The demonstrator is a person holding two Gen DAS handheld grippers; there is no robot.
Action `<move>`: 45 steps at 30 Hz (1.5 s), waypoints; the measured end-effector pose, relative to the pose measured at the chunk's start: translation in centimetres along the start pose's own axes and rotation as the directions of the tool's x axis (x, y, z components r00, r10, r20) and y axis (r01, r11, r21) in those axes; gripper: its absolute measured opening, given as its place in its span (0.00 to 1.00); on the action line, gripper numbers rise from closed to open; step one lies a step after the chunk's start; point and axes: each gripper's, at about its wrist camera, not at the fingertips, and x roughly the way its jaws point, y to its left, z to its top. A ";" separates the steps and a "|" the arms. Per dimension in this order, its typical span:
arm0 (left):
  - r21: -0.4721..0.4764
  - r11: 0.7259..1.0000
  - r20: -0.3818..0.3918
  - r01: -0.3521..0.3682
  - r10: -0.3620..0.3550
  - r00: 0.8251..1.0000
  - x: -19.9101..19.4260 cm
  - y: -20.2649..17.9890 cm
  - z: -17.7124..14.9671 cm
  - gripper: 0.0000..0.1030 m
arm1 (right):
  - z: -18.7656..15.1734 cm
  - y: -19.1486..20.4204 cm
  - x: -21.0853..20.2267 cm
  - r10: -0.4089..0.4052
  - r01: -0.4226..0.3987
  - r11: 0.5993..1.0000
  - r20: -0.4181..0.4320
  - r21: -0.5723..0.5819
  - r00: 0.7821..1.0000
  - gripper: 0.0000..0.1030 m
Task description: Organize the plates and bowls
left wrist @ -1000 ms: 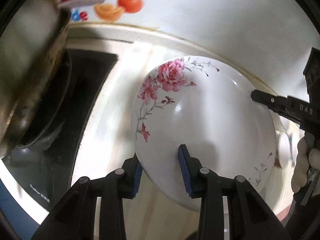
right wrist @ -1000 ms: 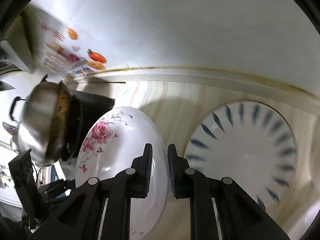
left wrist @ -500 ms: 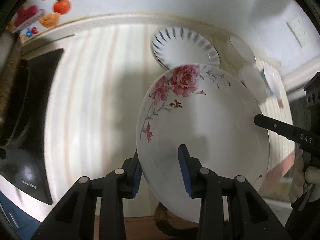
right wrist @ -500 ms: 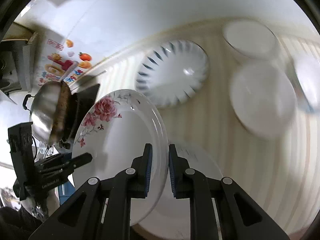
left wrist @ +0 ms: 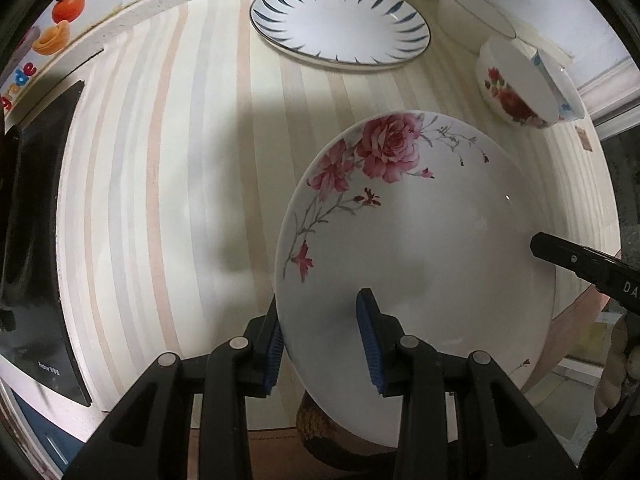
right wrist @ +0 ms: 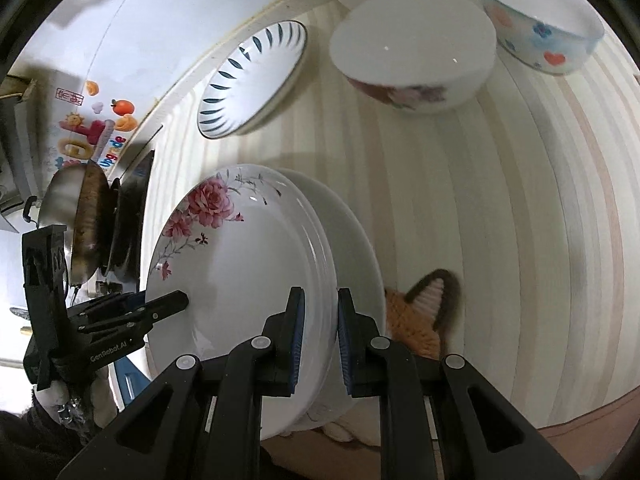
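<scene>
A white plate with pink roses (left wrist: 416, 240) is held between both grippers above the striped counter. My left gripper (left wrist: 324, 340) is shut on its near rim. My right gripper (right wrist: 318, 336) is shut on the opposite rim of the rose plate (right wrist: 240, 280); its black finger also shows in the left wrist view (left wrist: 576, 260). A second white plate (right wrist: 356, 240) lies right under it. A blue-leaf plate (left wrist: 340, 24) sits at the back of the counter. A rose bowl (left wrist: 516, 84), a heart-patterned bowl (right wrist: 540, 28) and a plain white bowl (left wrist: 472, 12) stand at the back right.
A black stove top (left wrist: 36, 240) with a steel pot (right wrist: 76, 224) is on the left. An orange knitted coaster (right wrist: 416, 320) lies under the plates near the counter's front edge. The wall runs along the back.
Both grippers have carried the rose plate away from the stove, to the right and down. It now sits over a second white plate near the counter's front edge.
</scene>
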 end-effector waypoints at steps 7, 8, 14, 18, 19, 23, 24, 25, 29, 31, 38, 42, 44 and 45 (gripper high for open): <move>0.015 0.999 -0.018 -0.047 0.047 0.999 1.6 -1.2 -0.1 0.31 | 0.2 -0.7 0.7 -0.012 0.012 1.000 -0.023 -0.001 1.000 0.17; 0.018 0.999 -0.016 -0.050 0.050 0.999 1.7 -1.4 -0.3 0.31 | 0.3 -0.6 0.8 -0.017 0.016 1.000 -0.026 -0.005 1.000 0.17; 0.040 0.996 -0.012 -0.074 0.075 0.997 1.9 -2.6 -0.7 0.31 | 0.8 -0.7 0.9 -0.029 0.028 1.000 -0.037 -0.010 0.999 0.17; 0.040 0.996 -0.017 -0.075 0.076 0.997 1.8 -2.9 -0.9 0.31 | 0.8 -0.3 0.8 -0.049 0.048 0.998 -0.045 -0.028 0.998 0.17; 0.039 0.996 -0.019 -0.075 0.076 0.997 1.8 -2.9 -1.0 0.31 | 0.8 -0.2 0.7 -0.055 0.054 0.998 -0.046 -0.029 0.997 0.17; 0.041 0.996 -0.016 -0.078 0.079 0.997 1.7 -2.8 -1.2 0.31 | 1.0 0.1 0.5 -0.073 0.072 0.997 -0.059 -0.030 0.996 0.17; 0.041 0.996 -0.018 -0.077 0.078 0.997 1.7 -2.8 -1.2 0.31 | 0.9 0.1 0.5 -0.078 0.076 0.997 -0.062 -0.031 0.995 0.17; 0.041 0.996 -0.019 -0.076 0.077 0.997 1.6 -2.7 -1.2 0.31 | 0.9 0.2 0.4 -0.082 0.080 0.996 -0.068 -0.028 0.994 0.17; 0.037 0.997 -0.024 -0.072 0.073 0.997 1.4 -2.5 -1.1 0.31 | 0.8 0.1 0.1 -0.084 0.085 0.996 -0.087 0.003 0.993 0.18; 0.034 0.997 -0.027 -0.069 0.070 0.997 1.4 -2.3 -1.1 0.31 | 0.8 0.0 -0.3 -0.086 0.088 0.996 -0.090 0.021 0.992 0.19; -0.014 0.999 0.024 -0.031 0.032 0.999 -2.9 -0.3 0.3 0.31 | 2.3 0.7 -3.4 -0.044 0.046 0.998 -0.048 0.042 0.998 0.19; -0.101 0.995 0.122 0.014 -0.002 0.993 -6.4 2.7 4.9 0.35 | 6.9 3.6 -6.0 0.001 -0.002 1.000 0.022 0.010 1.000 0.30; -0.144 0.990 0.155 0.013 0.010 0.988 -6.6 4.2 8.2 0.36 | 9.5 5.0 -6.2 0.021 -0.020 1.000 0.050 -0.010 0.999 0.39; -0.159 0.987 0.162 0.015 0.011 0.987 -6.6 4.8 9.7 0.36 | 11.3 5.8 -5.8 0.020 -0.018 0.999 0.056 -0.034 0.998 0.43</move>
